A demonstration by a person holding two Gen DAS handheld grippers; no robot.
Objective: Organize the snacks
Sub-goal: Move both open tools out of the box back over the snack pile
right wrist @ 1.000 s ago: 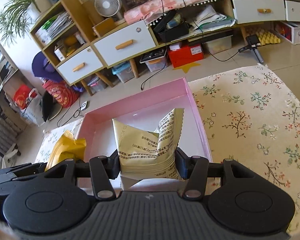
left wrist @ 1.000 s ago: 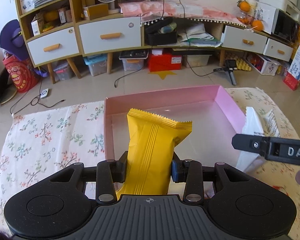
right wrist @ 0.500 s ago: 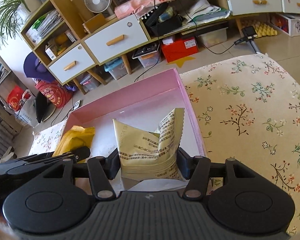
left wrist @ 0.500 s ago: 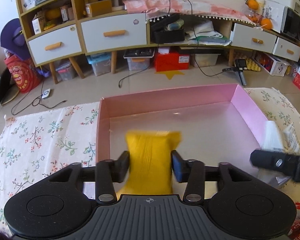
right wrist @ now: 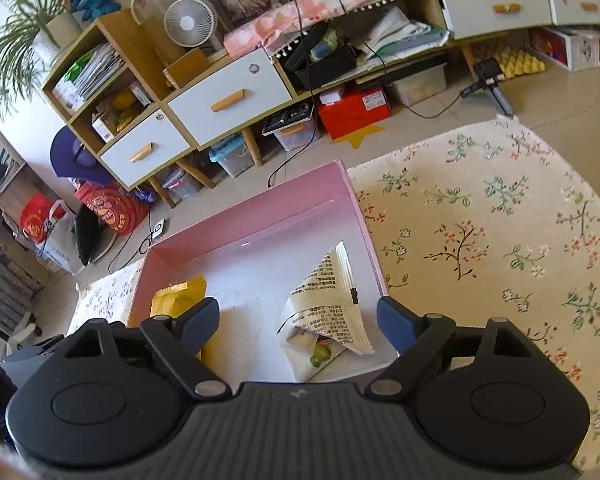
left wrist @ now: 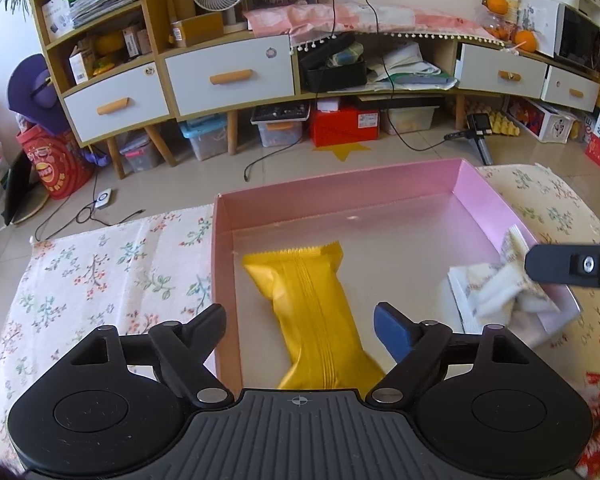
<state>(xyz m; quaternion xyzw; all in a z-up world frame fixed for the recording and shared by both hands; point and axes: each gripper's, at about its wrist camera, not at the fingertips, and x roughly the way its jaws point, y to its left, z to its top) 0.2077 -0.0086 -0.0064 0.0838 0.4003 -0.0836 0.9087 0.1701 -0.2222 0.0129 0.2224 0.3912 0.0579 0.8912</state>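
Both grippers, left (left wrist: 300, 322) and right (right wrist: 298, 316), just opened, released. Risk: withdrawing snags yellow pack (left wrist: 312, 312) or printed pack (right wrist: 328, 304) out of pink box (left wrist: 340, 196).

My left gripper (left wrist: 300, 316) hangs over the near left part of the pink box (left wrist: 340, 188), tilted down and forward, its jaws spread wide after just opening; the yellow packet (left wrist: 312, 312) lies between them, touched by neither finger. My right gripper (right wrist: 298, 314) hangs over the box's near right part, tilted the same way, jaws likewise just opened wide, clear of the white printed packet (right wrist: 332, 304) between them.
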